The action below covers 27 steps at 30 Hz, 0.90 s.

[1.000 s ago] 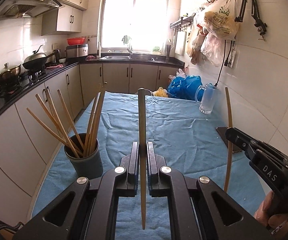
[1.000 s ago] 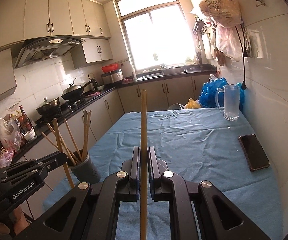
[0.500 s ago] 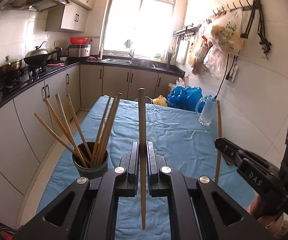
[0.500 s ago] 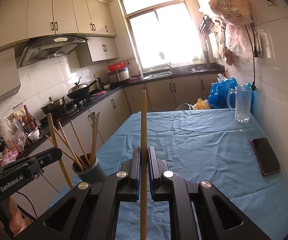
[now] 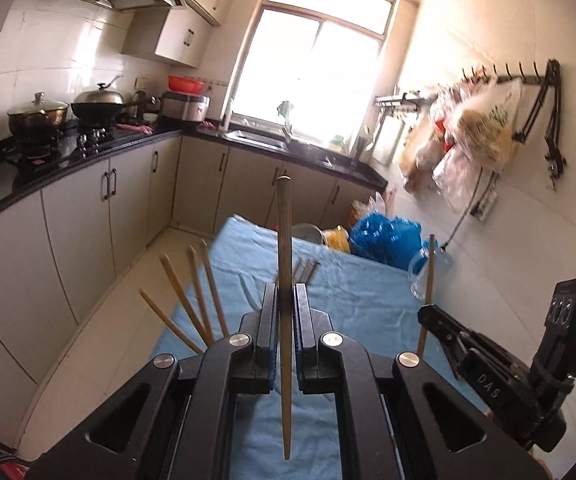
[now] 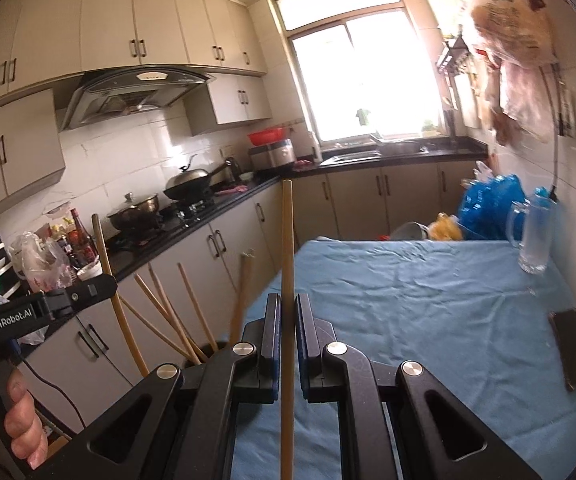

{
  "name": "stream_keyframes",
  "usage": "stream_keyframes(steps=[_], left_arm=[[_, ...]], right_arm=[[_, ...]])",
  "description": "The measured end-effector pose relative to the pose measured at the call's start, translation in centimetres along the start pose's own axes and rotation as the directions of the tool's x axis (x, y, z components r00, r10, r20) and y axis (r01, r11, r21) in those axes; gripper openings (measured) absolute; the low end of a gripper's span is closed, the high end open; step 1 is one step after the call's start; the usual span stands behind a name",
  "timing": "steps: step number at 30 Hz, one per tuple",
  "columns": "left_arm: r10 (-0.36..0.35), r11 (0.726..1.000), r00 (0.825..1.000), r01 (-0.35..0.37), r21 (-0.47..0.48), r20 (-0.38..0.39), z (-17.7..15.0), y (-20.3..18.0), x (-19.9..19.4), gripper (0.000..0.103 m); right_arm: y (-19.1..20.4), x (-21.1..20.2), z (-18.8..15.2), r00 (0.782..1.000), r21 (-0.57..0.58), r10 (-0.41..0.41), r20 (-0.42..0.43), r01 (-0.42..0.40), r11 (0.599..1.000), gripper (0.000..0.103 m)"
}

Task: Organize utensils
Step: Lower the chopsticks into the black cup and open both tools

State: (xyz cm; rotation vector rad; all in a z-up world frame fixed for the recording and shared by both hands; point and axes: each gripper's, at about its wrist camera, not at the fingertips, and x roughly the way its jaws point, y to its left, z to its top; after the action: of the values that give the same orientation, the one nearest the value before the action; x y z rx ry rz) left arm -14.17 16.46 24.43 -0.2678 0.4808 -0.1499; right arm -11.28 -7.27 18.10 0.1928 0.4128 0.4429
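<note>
The left tool point(image 5: 286, 300) is clamped on a long pale wooden chopstick point(image 5: 284, 240) that stands nearly upright between its black fingers, its blunt end up and its thin tip pointing down toward the near edge. The right tool point(image 6: 287, 308) is likewise clamped on a second upright wooden chopstick point(image 6: 287, 240). Both tools hang over the near left part of the tabletop covered with a wrinkled blue cloth point(image 6: 428, 300). Just left of them, at the cloth's near left edge, a dark round holder point(image 6: 210, 350) carries a fan of other wooden chopsticks point(image 6: 168, 312) leaning outward; most of the holder is hidden behind the tool. On the far right of the cloth stand a clear glass mug point(image 6: 534, 236) and, nearer, a dark flat phone point(image 6: 574, 348). A person's hand point(image 6: 20, 420) grips the left tool's handle.
</note>
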Motion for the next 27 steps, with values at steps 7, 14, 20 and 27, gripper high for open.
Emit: stream_keyframes(steps=[7,14,20,27], left_arm=[[0.022,1.0,0.998,-0.023,0.016,0.06,2.4,1.4,0.2,0.006],[0.015,1.0,0.996,-0.014,-0.007,0.088,4.0,2.4,2.5,0.006],[0.033,0.999,0.996,-0.032,-0.019,0.08,4.3,3.3,4.7,0.006],[0.064,0.998,0.995,-0.063,-0.015,0.08,4.0,4.1,6.4,0.006]], right_arm=[[2.6,3.7,2.0,0.998,-0.004,0.061,0.022,-0.061,0.998,0.008],[3.9,6.9,3.4,0.993,0.032,0.1,0.056,-0.102,0.994,0.008],[3.4,9.2,4.4,0.992,0.09,0.103,0.078,-0.11,0.99,0.008],[3.7,11.6,4.1,0.992,0.094,0.078,0.098,-0.087,0.992,0.008]])
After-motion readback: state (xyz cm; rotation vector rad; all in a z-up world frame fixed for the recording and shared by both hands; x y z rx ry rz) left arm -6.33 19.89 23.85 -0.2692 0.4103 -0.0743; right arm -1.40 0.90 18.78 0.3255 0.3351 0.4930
